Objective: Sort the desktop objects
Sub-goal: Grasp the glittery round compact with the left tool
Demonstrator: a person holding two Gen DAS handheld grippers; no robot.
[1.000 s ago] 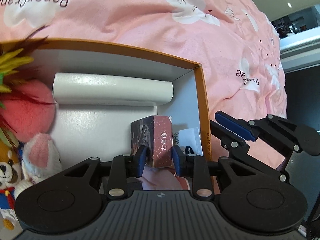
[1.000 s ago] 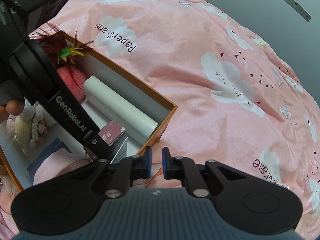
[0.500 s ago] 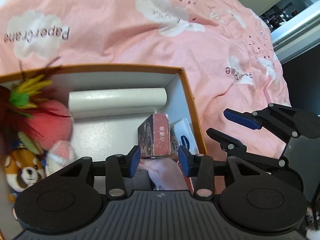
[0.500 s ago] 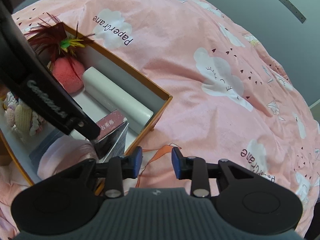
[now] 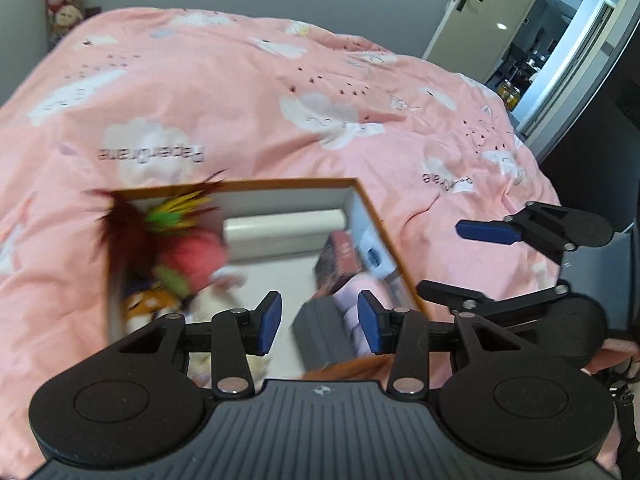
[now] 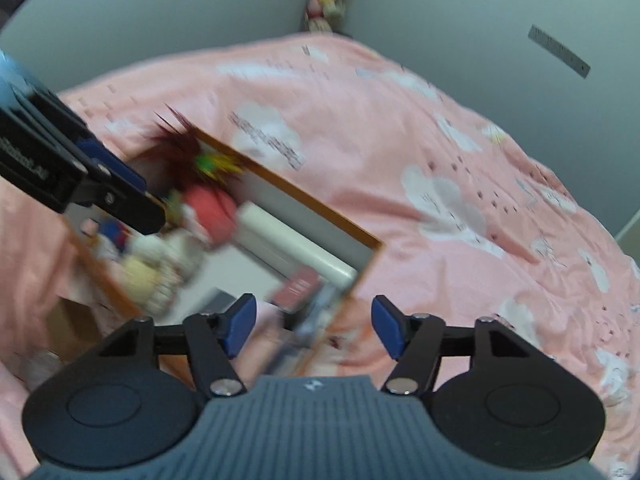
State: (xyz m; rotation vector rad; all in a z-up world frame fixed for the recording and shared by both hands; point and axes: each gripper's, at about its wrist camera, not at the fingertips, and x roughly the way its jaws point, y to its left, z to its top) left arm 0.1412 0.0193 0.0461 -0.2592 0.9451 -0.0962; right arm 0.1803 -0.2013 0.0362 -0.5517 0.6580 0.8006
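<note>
Both tongs, left tongs (image 5: 319,322) and right tongs (image 6: 313,326), have just been opening and are apart, holding nothing. Below them the orange box (image 5: 370,204) of toys sits on the bed (image 5: 248,80) with its pink cloud blanket. Grey walls (image 6: 460,16) stand behind.

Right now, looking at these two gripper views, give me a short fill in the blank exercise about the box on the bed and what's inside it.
1. The orange-rimmed box rests on a ____ duvet printed with white clouds.
2. The long white roll lies along the box's ____ wall.
3. The pads of the left gripper are coloured ____.
4. Between the fingers of the right gripper, ____ is held.

Missing words: pink; far; blue; nothing
</note>
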